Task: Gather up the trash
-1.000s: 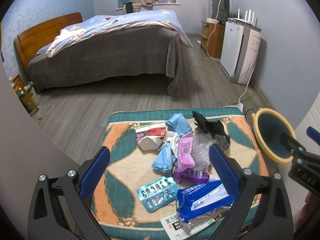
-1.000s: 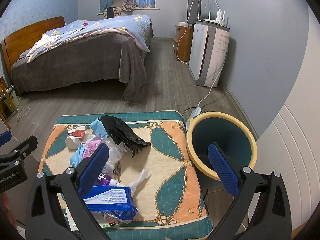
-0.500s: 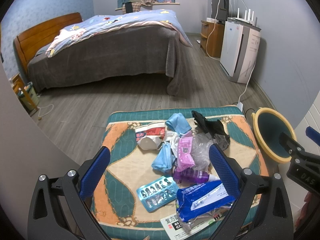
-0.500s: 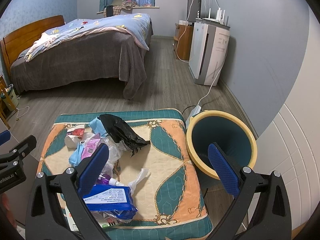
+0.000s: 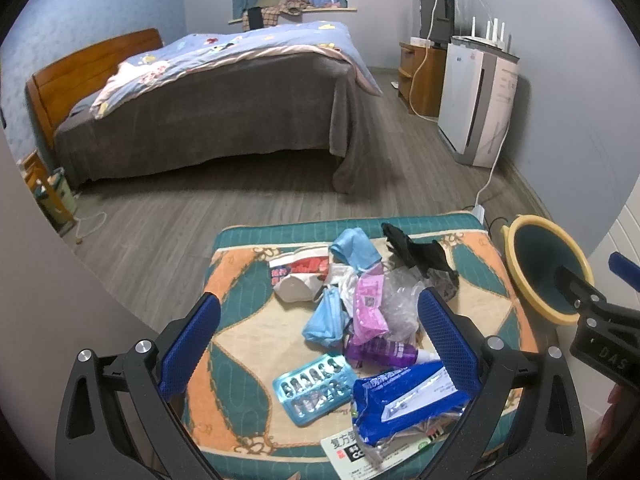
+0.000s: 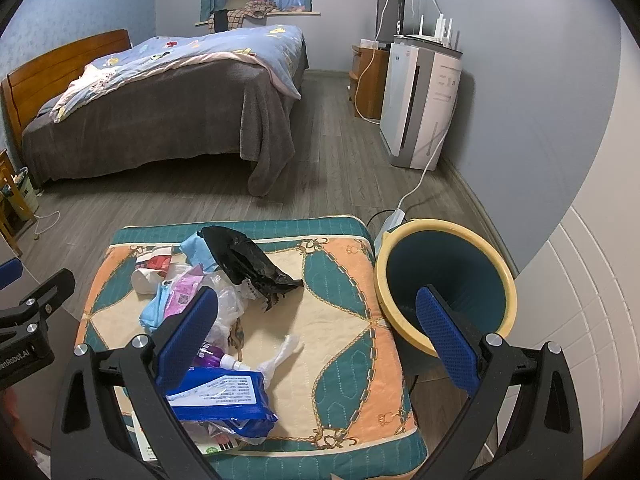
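Observation:
Trash lies piled on a patterned cushion (image 5: 248, 320): a blue wipes pack (image 5: 404, 400), a blue blister tray (image 5: 314, 388), a purple bottle (image 5: 380, 350), a pink wrapper (image 5: 370, 308), blue masks (image 5: 326, 318), a black bag (image 6: 248, 260) and a white scrap (image 6: 282, 354). A teal bin with a yellow rim (image 6: 444, 284) stands right of the cushion. My left gripper (image 5: 320, 340) is open and empty above the pile. My right gripper (image 6: 316, 336) is open and empty above the cushion's right side, beside the bin.
A bed (image 5: 224, 108) stands across the wood floor. A white air purifier (image 6: 420, 104) and a wooden cabinet (image 6: 368, 76) line the right wall, with a cable and power strip (image 6: 394, 216) behind the bin. A white panelled wall (image 6: 592, 300) is at the right.
Nearly nothing: both grippers stay open and empty, with only a slight drift of the views.

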Tool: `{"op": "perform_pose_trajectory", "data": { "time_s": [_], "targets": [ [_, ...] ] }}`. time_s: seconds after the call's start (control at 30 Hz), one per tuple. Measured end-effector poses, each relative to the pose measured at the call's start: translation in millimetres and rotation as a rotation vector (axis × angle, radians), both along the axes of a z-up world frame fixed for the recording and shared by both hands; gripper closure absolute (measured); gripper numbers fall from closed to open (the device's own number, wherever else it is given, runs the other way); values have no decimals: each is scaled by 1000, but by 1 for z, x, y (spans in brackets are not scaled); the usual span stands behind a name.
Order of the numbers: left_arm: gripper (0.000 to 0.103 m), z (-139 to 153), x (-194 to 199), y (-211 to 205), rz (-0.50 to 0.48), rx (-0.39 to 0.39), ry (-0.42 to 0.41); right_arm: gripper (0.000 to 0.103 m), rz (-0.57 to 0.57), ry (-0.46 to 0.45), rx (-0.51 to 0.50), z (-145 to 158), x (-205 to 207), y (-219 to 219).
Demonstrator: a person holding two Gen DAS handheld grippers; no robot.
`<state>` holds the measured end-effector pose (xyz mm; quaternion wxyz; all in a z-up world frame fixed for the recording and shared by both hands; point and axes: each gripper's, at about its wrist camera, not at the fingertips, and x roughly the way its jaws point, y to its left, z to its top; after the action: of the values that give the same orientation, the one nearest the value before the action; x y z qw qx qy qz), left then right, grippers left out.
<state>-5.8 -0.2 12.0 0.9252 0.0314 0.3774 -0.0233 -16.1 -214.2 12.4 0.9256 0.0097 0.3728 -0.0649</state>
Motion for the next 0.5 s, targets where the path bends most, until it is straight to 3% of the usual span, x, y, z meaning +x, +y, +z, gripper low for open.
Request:
{"op": "perform_pose_trajectory", "data": {
  "time_s": [0.33, 0.5],
  "targets": [
    [5, -3, 6, 3, -17, -10, -15, 6, 39, 36, -10, 4, 16, -2],
    [5, -14, 26, 9, -15, 19, -16, 6, 68, 72, 80, -1, 48, -19]
  ]
}}
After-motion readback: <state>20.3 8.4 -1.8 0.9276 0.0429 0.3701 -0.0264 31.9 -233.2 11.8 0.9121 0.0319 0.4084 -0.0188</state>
